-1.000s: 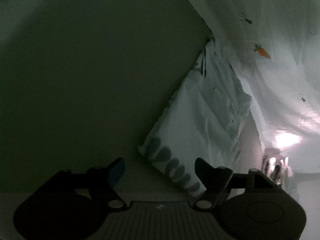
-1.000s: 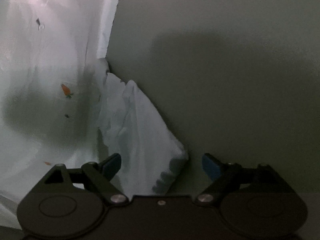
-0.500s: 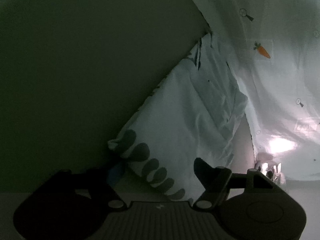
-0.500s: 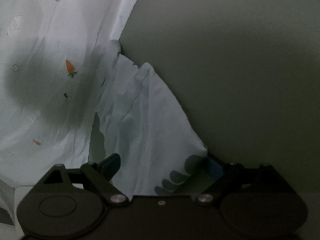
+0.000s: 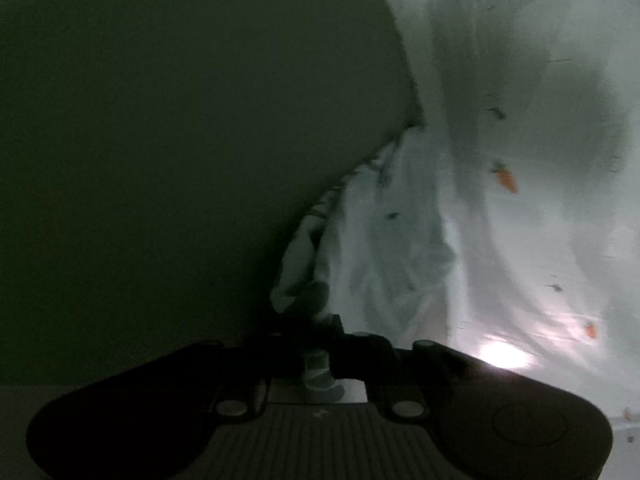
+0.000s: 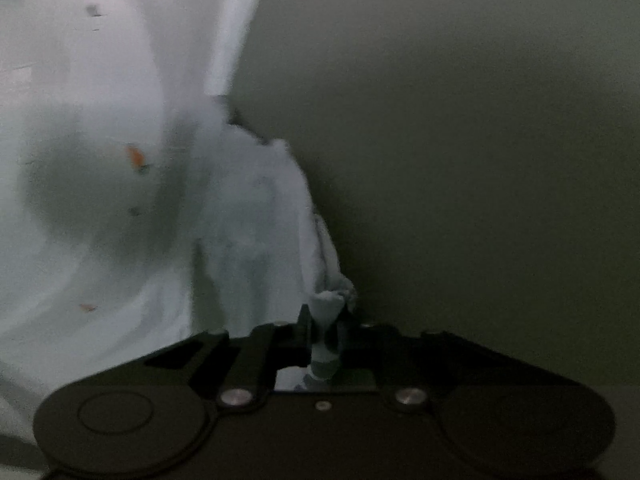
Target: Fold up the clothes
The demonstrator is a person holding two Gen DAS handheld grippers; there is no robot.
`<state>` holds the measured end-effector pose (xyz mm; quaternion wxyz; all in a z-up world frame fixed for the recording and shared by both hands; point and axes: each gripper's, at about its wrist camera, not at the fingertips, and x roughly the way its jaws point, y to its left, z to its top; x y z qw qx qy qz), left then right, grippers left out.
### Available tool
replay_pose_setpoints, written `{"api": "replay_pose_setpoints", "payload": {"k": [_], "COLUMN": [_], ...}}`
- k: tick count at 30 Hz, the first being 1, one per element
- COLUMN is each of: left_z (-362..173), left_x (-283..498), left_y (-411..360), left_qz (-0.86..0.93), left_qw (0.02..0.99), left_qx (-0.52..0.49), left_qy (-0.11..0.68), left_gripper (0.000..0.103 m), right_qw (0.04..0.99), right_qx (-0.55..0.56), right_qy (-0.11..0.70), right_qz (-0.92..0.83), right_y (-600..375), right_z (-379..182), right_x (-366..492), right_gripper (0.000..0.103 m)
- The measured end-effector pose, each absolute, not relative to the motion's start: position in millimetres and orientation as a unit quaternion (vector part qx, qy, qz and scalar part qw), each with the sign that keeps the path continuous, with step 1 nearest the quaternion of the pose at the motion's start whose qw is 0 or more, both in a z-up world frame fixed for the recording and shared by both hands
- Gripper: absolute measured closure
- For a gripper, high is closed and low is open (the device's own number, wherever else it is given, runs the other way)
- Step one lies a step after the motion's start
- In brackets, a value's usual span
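Pinching a sleeve cuff each, the left gripper point(image 5: 318, 354) and right gripper point(image 6: 326, 338) are clamped on the white garment point(image 5: 400, 264), which spreads ahead over the dark desk point(image 5: 180, 140), likely ready to fold the sleeves inward.

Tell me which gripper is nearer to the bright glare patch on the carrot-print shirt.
Left. The left gripper, shut on a sleeve cuff, has the glare patch close on its right. The right gripper, shut on the other cuff, shows it only far off, top-left.
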<state>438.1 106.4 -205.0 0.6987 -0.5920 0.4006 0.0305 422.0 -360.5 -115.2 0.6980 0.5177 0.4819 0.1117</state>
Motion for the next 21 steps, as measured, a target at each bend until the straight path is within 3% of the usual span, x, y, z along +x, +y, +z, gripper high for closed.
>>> {"api": "replay_pose_setpoints", "payload": {"k": [9,12,18,21], "left_z": [-122.1,-86.3,-126.2,-149.3], "left_x": [350.9,336.2,368.3,370.2], "left_y": [112.0,113.3,103.9,95.0], "left_qz": [-0.034,-0.048,-0.005,-0.002], "left_qw": [0.699,0.754,0.747,0.729], "left_qx": [-0.631,-0.578,-0.535,-0.535], "left_qy": [0.335,0.308,0.396,0.428], "left_gripper": [0.103,0.103,0.103,0.085], "right_qw": [0.660,0.656,0.664,0.667], "right_qx": [0.611,0.637,0.614,0.582], "right_qy": [0.417,0.384,0.413,0.455], "right_qz": [0.135,0.129,0.105,0.093], "right_y": [-410.7,-427.5,-434.4,-429.8], "right_z": [-57.8,-42.4,-64.9,-79.4], "right_x": [339.7,317.7,339.0,342.9], "right_gripper": [0.099,0.103,0.102,0.095]}}
